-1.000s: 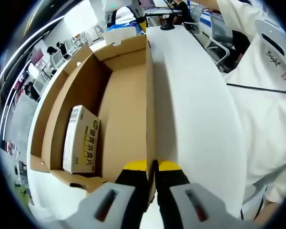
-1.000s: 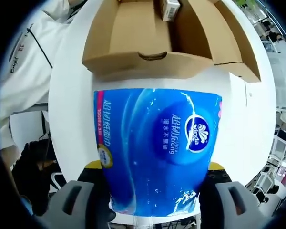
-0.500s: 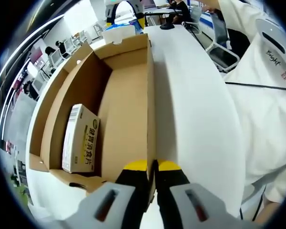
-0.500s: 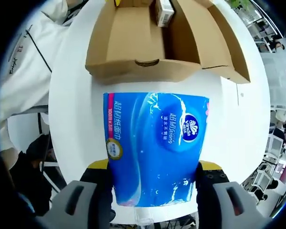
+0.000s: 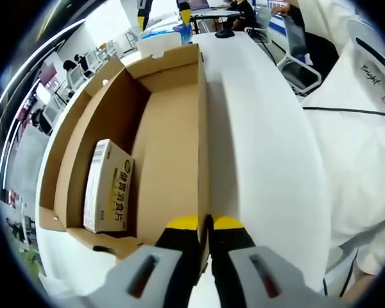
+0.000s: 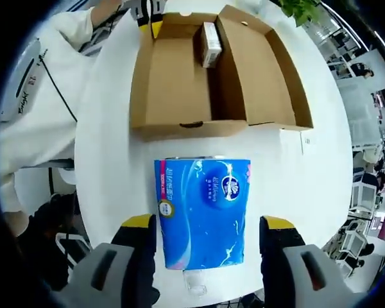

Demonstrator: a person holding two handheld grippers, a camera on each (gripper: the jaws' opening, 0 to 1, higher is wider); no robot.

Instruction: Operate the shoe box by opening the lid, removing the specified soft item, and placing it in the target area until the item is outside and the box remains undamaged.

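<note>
Shoe box [image 6: 179, 83]: brown cardboard, open, lid folded flat to one side, standing mid-table; no visible damage. One small white carton [image 5: 108, 187] lies inside against the box wall. Soft item: blue plastic-wrapped tissue pack [image 6: 202, 212], lying flat on the white table [image 6: 102, 147] outside the box, near the table's edge, just apart from the box's end wall.

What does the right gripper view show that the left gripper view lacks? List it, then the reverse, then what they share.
Right gripper view alone: the blue tissue pack lying on the white table outside the box, between the open right gripper jaws. Left gripper view alone: the left gripper shut on the box wall. Both: the open cardboard box and the small carton inside.
</note>
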